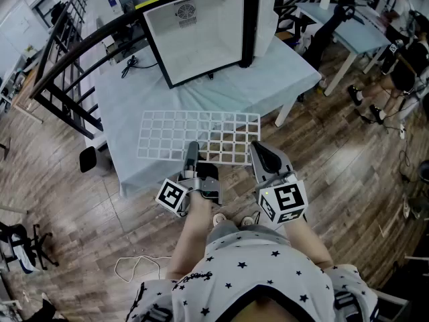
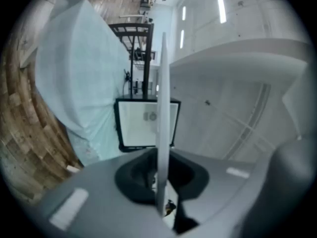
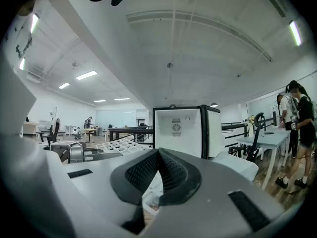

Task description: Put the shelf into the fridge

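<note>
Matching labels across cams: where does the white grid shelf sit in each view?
Head view: shelf lies flat at centre on the table, in front of the fridge.
Left gripper view: shelf is edge-on, a thin upright white strip at centre, crossing the fridge.
Right gripper view: shelf is low, left of centre, its grid aslant, left of the fridge.
Shared landmark: the open fridge.

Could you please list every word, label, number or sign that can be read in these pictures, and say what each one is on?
No text is readable in any view.
The yellow label on top of the fridge: too small to read.
The square markers on the left hand-held gripper and the right hand-held gripper: black-and-white patterns, not words.
The shelf: no print.
</note>
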